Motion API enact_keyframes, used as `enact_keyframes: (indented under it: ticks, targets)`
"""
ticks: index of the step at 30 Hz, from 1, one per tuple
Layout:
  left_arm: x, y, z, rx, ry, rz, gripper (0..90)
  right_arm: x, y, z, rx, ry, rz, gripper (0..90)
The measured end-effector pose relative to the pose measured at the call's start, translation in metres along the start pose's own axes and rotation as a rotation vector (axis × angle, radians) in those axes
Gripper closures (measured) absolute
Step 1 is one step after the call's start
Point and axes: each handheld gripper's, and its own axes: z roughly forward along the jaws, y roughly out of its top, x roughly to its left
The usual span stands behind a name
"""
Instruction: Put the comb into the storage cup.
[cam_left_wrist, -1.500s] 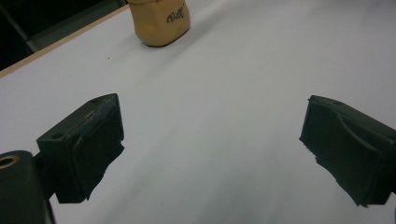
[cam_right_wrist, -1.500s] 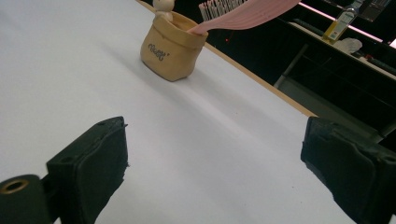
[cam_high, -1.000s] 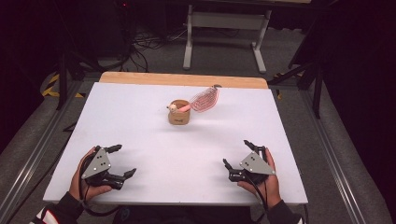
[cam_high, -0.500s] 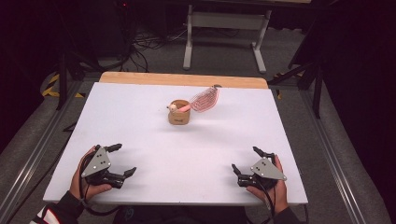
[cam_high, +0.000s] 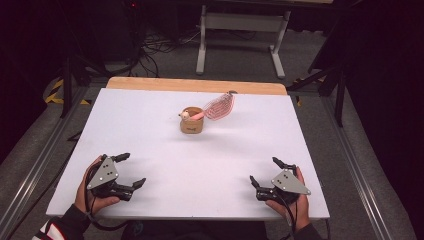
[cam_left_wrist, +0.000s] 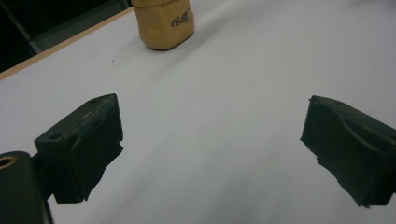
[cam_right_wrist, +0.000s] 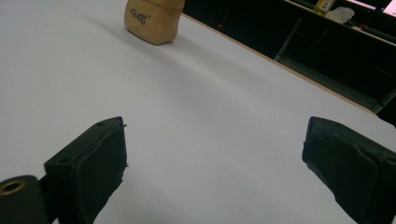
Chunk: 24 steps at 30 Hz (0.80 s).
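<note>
Jaws spread wide on both, nothing between them. Left gripper (cam_high: 131, 170) sits at the near-left corner of the table (cam_high: 150, 130), right gripper (cam_high: 270, 172) at near-right, each held in a hand. Jaw pads are matte black rubber, blocky, with ragged edges. Tabletop is smooth matte white with a bare wood strip along the far edge. Small tan cup (cam_high: 191, 120), rounded base, dark printed script on its side, stands mid-table toward the far side. In it: a pink-handled whisk (cam_high: 218, 106), wire loops leaning out over the rim to the right.
</note>
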Motion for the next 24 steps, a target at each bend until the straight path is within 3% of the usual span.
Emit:
enact_keyframes:
  ticks: [5,24]
  targets:
    - [-0.0017,0.0012,0.0,-0.001,0.001,0.017,6.3,-0.0012,0.0009,-0.0033,-0.015,-0.008,0.013,7.0]
    - [-0.0029,0.0006,-0.0004,-0.009,-0.008,0.008,6.3,0.0,0.0056,-0.0084,-0.048,-0.049,0.001,7.9]
